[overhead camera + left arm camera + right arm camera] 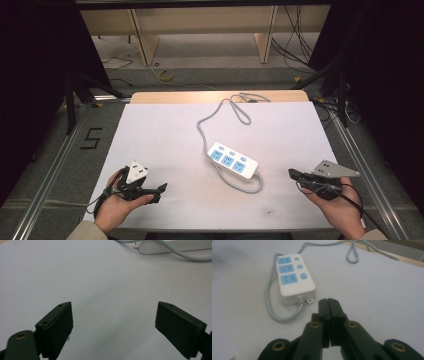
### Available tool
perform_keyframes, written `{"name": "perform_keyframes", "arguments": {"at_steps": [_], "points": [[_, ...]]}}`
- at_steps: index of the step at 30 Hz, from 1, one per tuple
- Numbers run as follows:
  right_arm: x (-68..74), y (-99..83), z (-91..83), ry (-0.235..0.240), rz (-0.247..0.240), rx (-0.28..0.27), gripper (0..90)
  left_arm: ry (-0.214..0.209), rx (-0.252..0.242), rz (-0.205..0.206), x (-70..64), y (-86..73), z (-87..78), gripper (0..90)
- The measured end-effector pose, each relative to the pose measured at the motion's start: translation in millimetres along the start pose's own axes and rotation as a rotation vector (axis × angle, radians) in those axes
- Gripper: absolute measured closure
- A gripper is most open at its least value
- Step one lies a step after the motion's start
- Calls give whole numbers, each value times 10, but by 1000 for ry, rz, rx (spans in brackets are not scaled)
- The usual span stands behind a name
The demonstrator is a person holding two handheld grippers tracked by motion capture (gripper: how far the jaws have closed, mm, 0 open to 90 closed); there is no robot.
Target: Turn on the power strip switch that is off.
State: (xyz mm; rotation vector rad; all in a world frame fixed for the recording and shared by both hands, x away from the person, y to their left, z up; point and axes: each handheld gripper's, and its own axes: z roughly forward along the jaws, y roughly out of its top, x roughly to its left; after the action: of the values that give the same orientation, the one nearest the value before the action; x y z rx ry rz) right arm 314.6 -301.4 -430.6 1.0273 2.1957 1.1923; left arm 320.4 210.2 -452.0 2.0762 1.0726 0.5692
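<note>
A white power strip (233, 161) with three blue sockets and three blue switches lies a little right of the middle of the white mat (165, 135). Its grey cable (204, 132) loops under the strip's near end and runs to the far edge. My left gripper (161, 189) is held low at the front left, pointing right, open with nothing between its jaws (113, 325). My right gripper (292, 174) is at the front right, pointing left toward the strip's cable end, shut on nothing (328, 301). The strip (293, 281) lies just beyond its tips.
The mat covers a wooden table whose far edge (200, 96) shows at the back. Metal frame rails (55, 165) run along both sides. Loose cables (295, 45) and wooden shelving stand on the floor beyond.
</note>
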Motion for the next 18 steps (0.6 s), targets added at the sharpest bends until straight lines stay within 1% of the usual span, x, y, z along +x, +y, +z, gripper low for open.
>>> {"name": "perform_keyframes", "arguments": {"at_steps": [7,9,18], "points": [[10,62,36,-1,-20,21,900,-1,-1,3,2,-1,3,145],[16,80,43,0,-15,28,900,1,1,4,0,-1,5,145],[42,155,95,11,-25,36,900,-2,4,4,0,-3,9,145]]}}
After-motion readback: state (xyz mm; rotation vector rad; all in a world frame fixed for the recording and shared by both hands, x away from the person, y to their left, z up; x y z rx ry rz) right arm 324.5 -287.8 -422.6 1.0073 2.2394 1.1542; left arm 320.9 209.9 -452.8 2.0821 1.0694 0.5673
